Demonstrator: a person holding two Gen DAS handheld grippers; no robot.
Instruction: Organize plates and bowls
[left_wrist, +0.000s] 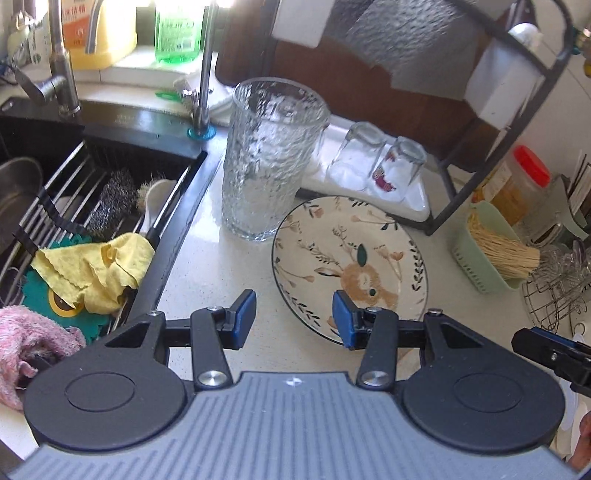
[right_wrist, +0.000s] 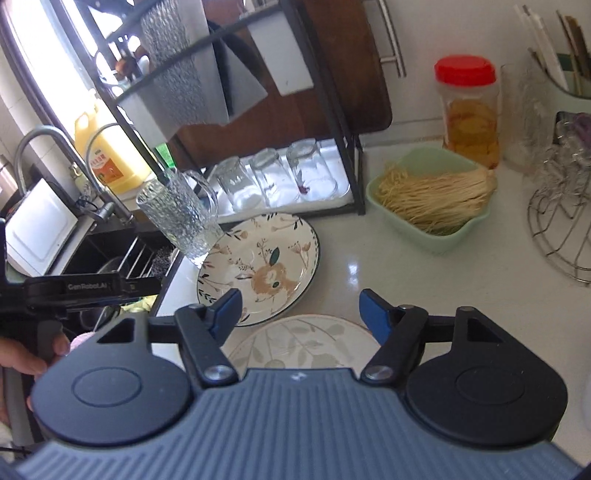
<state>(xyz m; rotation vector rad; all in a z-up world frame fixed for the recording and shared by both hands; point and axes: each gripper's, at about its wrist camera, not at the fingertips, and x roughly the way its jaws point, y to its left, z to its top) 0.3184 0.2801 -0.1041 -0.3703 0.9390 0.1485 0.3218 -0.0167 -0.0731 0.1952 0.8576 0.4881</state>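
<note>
A floral plate with a bunny picture (left_wrist: 351, 254) lies on the white counter, beside a tall textured glass (left_wrist: 269, 158). My left gripper (left_wrist: 293, 319) is open and empty, low over the counter at the plate's near left rim. In the right wrist view the same plate (right_wrist: 262, 262) lies ahead, and a second plate with a pale leaf pattern (right_wrist: 299, 341) lies just under my right gripper (right_wrist: 301, 314), which is open and empty. The left gripper's body (right_wrist: 74, 290) shows at the left there. The right gripper's tip (left_wrist: 550, 350) shows at the right in the left wrist view.
A black dish rack (right_wrist: 332, 122) with upturned glasses (right_wrist: 273, 177) stands behind the plates. The sink (left_wrist: 74, 206) with cloths and scrubbers is at the left. A green basket of sticks (right_wrist: 432, 199), a red-lidded jar (right_wrist: 469, 110) and a wire rack (right_wrist: 561, 225) stand to the right.
</note>
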